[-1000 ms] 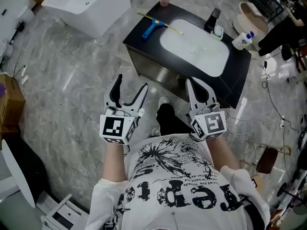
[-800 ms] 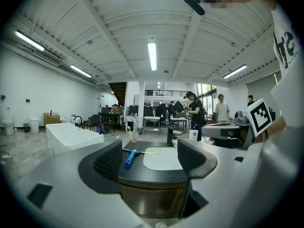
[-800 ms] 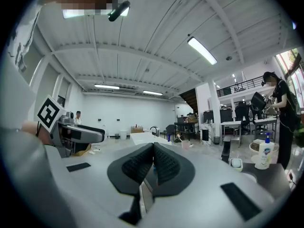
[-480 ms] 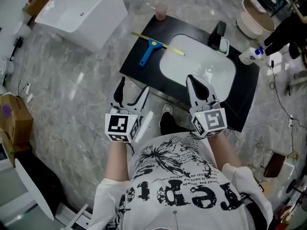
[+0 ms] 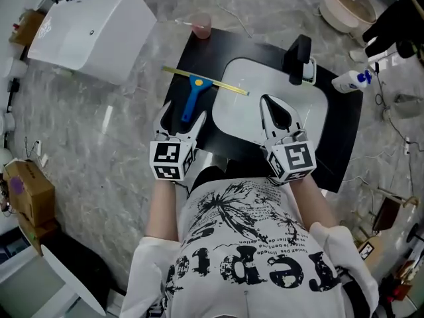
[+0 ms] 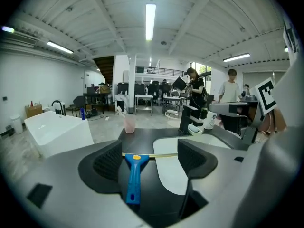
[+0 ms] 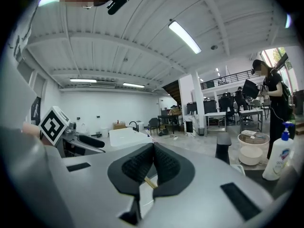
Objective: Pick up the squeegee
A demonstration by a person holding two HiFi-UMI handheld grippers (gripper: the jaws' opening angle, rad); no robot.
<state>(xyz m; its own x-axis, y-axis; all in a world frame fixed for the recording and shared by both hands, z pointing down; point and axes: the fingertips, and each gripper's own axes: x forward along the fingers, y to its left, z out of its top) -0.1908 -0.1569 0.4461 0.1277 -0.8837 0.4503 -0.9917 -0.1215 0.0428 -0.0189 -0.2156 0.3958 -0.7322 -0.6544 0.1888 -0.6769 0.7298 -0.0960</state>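
The squeegee [image 5: 191, 100] has a blue handle and a long yellow blade. It lies flat on the black countertop [image 5: 218, 52], left of the basin, with its handle pointing toward me. My left gripper [image 5: 182, 116] stands open just short of the handle's near end. In the left gripper view the squeegee [image 6: 133, 177] lies between the two spread jaws of my left gripper [image 6: 151, 158], not gripped. My right gripper [image 5: 270, 108] hovers over the basin's near edge. In the right gripper view my right gripper [image 7: 153, 151] has its pads pressed together on nothing.
A white basin [image 5: 301, 114] is set in the countertop, with a black faucet [image 5: 299, 58] behind it. A pink cup [image 5: 201, 25] stands at the far left corner. A white tub [image 5: 86, 35] sits on the floor to the left, and a spray bottle [image 5: 348, 79] to the right.
I have stepped up to the counter. Both grippers moved forward over it, and the left one now reaches the near end of the squeegee handle. Jaw states are unchanged.
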